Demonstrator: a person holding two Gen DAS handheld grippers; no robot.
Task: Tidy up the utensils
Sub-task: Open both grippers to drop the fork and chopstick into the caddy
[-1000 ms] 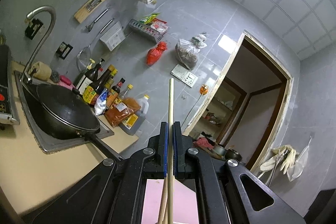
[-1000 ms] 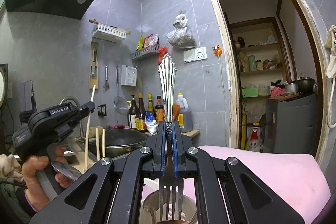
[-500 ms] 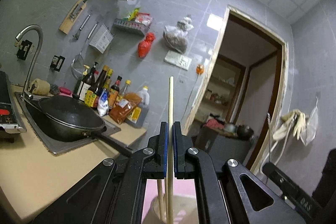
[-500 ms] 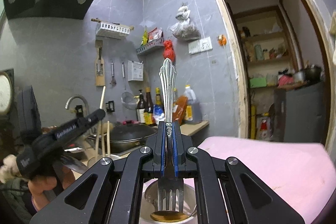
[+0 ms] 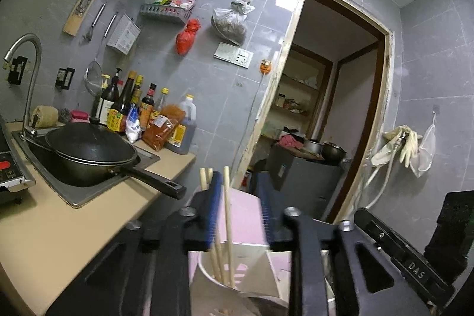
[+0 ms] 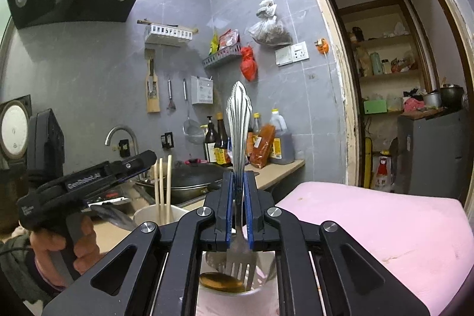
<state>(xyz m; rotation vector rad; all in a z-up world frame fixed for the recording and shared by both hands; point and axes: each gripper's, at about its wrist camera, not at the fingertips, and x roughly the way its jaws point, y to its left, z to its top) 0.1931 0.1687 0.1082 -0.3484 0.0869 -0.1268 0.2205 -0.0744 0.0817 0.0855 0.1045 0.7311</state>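
In the left wrist view my left gripper [image 5: 238,188] is opening. A wooden chopstick [image 5: 226,197] stands loose between its jaws, no pad pressing it. It leans with two other chopsticks in a white cup [image 5: 204,268] below. The right wrist view shows the left gripper [image 6: 145,165] from the side over those chopsticks [image 6: 161,188]. My right gripper [image 6: 237,197] holds a silver fork [image 6: 238,123], handle up, its jaws just starting to open. The tines hang inside a second white cup [image 6: 266,283] with a brown spoon [image 6: 219,280].
A pink pad [image 6: 370,227] lies under and to the right of the cups. A black wok [image 5: 89,150] sits on the stove on the beige counter [image 5: 59,227], with sauce bottles [image 5: 133,111] behind it. A hand [image 6: 59,245] grips the left tool. A doorway [image 5: 340,108] opens at the right.
The left jaws have parted and let go of the chopstick, which now stands lower in the cup with the others. The left gripper has rolled and shifted. The right pads have eased slightly apart.
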